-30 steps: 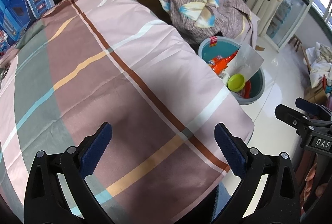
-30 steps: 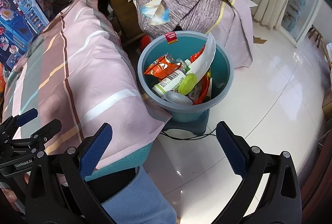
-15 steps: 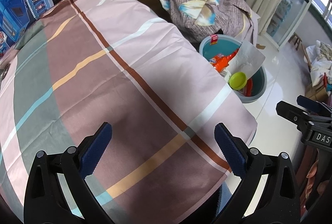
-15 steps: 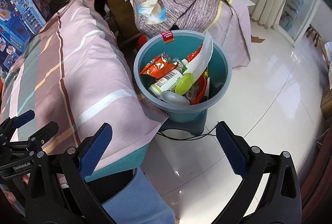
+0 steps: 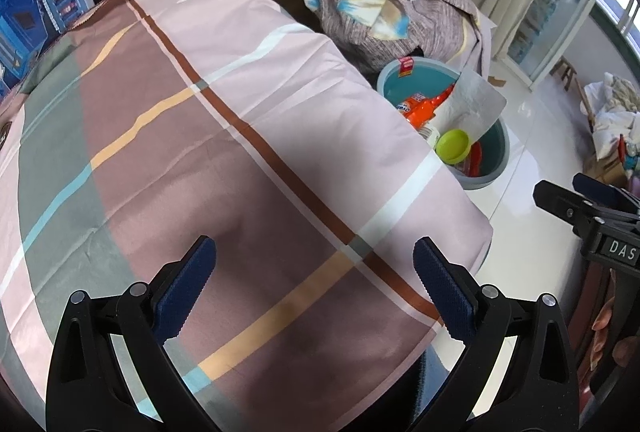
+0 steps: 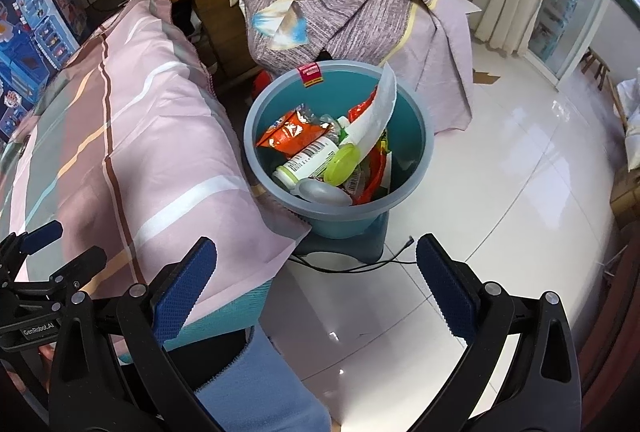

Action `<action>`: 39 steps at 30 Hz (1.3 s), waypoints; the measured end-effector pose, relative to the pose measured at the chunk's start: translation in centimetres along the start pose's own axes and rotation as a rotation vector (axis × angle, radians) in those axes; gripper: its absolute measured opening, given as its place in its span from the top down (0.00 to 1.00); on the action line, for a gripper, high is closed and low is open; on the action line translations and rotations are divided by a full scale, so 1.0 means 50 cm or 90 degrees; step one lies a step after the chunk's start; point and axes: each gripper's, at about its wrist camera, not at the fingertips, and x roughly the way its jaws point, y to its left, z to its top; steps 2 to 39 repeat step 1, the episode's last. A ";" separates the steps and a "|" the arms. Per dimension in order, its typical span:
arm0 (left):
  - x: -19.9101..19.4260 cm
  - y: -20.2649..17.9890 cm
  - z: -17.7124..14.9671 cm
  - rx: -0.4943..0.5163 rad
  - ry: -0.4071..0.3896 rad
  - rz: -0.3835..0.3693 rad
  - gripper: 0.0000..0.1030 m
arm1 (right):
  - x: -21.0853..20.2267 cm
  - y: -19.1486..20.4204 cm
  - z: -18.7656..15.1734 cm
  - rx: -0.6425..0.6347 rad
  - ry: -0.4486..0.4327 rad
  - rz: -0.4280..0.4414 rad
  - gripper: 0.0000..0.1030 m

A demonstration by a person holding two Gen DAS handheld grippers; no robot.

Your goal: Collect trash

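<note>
Now between pickups: our left tool [image 5: 314, 280] and right tool [image 6: 316, 282] both spread, empty. Trash lies in blue bucket [image 6: 416, 188] beside table [image 5: 224, 136]; cloth looks bare. Next we scan for leftovers

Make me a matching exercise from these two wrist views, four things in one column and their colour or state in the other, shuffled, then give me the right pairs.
Things:
1. bucket
2. round lid
3. snack bag
4. left gripper

Colour or state:
A. orange and crinkled
B. open and empty
C. teal, full of trash
D. lime green

Pairs: 1-C, 2-D, 3-A, 4-B
</note>
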 end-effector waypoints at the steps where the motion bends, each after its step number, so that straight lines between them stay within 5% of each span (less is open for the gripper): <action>1: -0.001 -0.001 0.000 0.000 0.000 0.001 0.04 | 0.000 -0.002 0.000 0.000 -0.001 -0.004 0.07; 39: -0.001 -0.001 0.000 0.000 0.000 0.001 0.04 | 0.000 -0.002 0.000 0.000 -0.001 -0.004 0.07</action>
